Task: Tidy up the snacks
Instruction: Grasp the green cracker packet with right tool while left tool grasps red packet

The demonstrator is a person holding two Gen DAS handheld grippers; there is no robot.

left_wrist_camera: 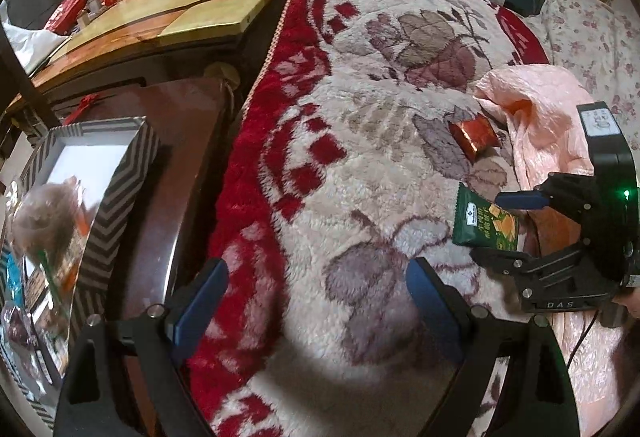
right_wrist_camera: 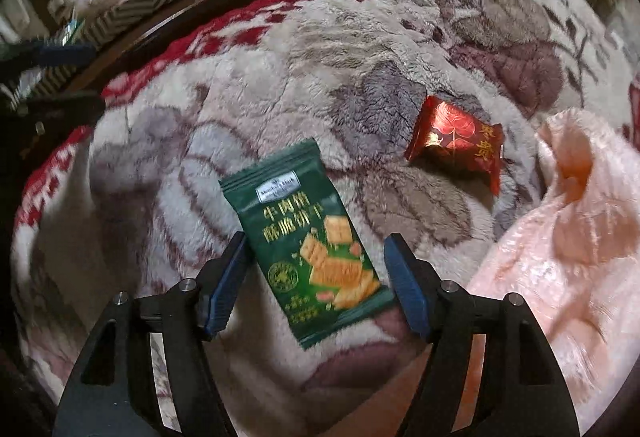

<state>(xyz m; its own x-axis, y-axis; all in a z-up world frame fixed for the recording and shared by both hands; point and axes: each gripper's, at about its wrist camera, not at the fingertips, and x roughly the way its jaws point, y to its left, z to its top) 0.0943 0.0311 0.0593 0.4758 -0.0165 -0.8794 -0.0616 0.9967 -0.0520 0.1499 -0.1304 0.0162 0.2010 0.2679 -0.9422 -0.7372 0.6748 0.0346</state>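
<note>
A green cracker packet [right_wrist_camera: 296,205] lies flat on the fleece blanket [right_wrist_camera: 280,77], and the open right gripper [right_wrist_camera: 316,241] stands over its lower half. The left pad sits at the packet's edge; the right pad is clear of it. Farther right on the blanket rests a red foil packet [right_wrist_camera: 456,141]. In the left wrist view, the green packet [left_wrist_camera: 472,213] and red packet [left_wrist_camera: 474,137] show at the right, with the right gripper [left_wrist_camera: 506,229] over the green one. My left gripper [left_wrist_camera: 316,301] hangs open above bare blanket. A zigzag-patterned box [left_wrist_camera: 120,197] at left holds several snacks.
A crumpled pink plastic bag [right_wrist_camera: 580,237] lies right of the packets, also showing as the pink bag [left_wrist_camera: 536,109]. The box sits on a dark wooden stand [left_wrist_camera: 176,157] beside the blanket's red border [left_wrist_camera: 256,157]. A yellow-topped table [left_wrist_camera: 180,17] stands behind.
</note>
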